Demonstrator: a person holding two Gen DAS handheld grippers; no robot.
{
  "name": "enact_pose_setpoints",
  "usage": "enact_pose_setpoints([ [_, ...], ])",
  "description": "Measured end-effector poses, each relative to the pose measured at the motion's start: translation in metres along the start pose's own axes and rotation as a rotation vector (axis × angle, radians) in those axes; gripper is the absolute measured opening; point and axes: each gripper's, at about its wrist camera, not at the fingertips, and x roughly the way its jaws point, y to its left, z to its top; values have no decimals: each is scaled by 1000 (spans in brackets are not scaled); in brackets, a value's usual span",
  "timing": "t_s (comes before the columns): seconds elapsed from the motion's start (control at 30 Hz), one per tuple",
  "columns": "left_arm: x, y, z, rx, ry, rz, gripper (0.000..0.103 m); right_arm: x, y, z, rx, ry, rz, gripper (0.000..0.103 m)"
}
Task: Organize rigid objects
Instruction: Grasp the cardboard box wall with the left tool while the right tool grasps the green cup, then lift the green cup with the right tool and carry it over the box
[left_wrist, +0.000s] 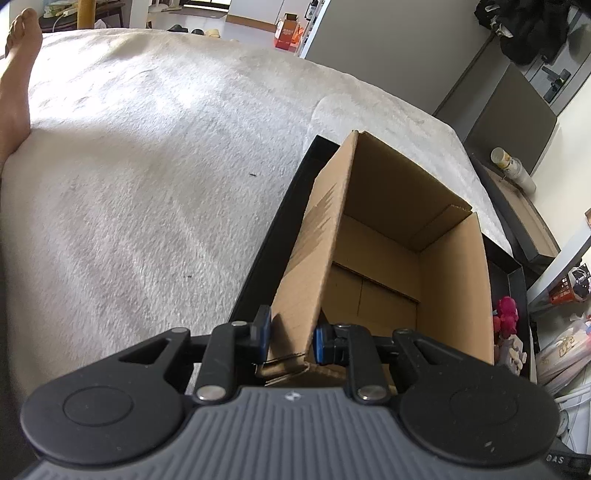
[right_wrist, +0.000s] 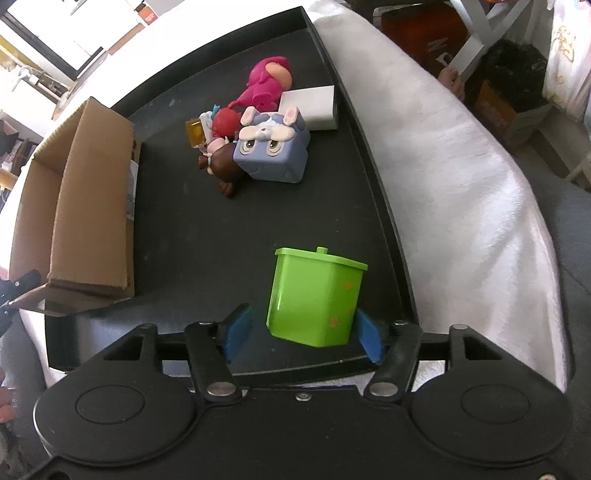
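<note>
My left gripper (left_wrist: 290, 338) is shut on the near wall of an open, empty cardboard box (left_wrist: 373, 258), which stands on a black tray (left_wrist: 273, 229). The box also shows at the left of the right wrist view (right_wrist: 88, 206). My right gripper (right_wrist: 303, 334) is open, with its blue pads (right_wrist: 238, 330) on either side of a green lidded container (right_wrist: 314, 295) standing on the black tray (right_wrist: 207, 236). Farther back lie a blue-grey rabbit-face cube (right_wrist: 273, 147), a pink figure (right_wrist: 267, 83), a brown figure (right_wrist: 225, 170), a red ball (right_wrist: 225, 122), a yellow piece (right_wrist: 195, 133) and a white box (right_wrist: 312, 107).
The tray rests on a white fluffy blanket (left_wrist: 147, 166), which also shows in the right wrist view (right_wrist: 461, 184). A bare foot (left_wrist: 16, 62) lies at the blanket's far left. Pink toys (left_wrist: 506, 317) sit at the tray's right edge. Crates and furniture stand beyond.
</note>
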Motion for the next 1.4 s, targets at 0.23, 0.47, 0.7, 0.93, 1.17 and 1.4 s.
enact_pose_setpoints([
  [0.23,-2,0,-2,-16,33,19,19,17,-3,6,20,4,19,62],
  [0.47,-4,-4,-6,8,10,36,18,17,-5,8,33,-3,45,51],
  [0.7,-4,-1,-9,26,-22,20,18,4,2,14,17,-22,57,49],
  [0.93,-3,-2,-10,21,-46,5,18,-14,12,18,-22,-43,67,47],
  [1.17,-2,-4,-11,31,-56,-19,18,-21,28,23,-55,-51,63,47],
  [1.4,-1,-3,-12,30,-54,-34,18,-28,44,30,-83,-61,51,47],
])
